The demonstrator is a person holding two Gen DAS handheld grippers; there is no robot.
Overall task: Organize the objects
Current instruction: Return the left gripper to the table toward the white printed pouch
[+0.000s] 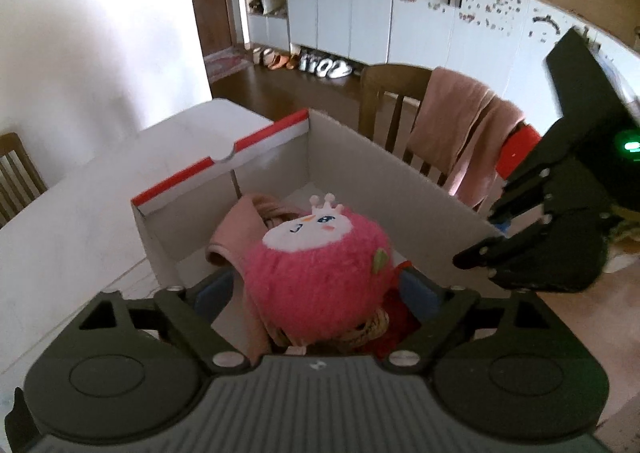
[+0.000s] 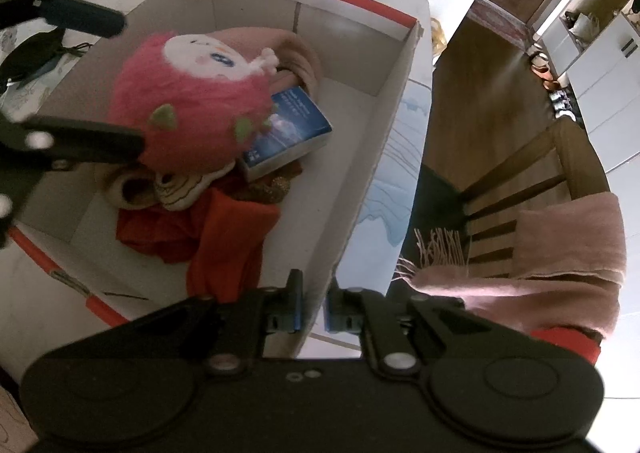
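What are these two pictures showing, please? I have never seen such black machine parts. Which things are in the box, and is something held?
Each picture comes from a camera mounted on a hand-held gripper, looking along its two fingers. In the left view, the left gripper holds a pink plush toy over an open cardboard box on a white table. In the right view, the right gripper pinches the box's near wall, probably steadying it. Inside lie a blue book, red cloth and a pink cloth. A pink scarf hangs on a chair outside.
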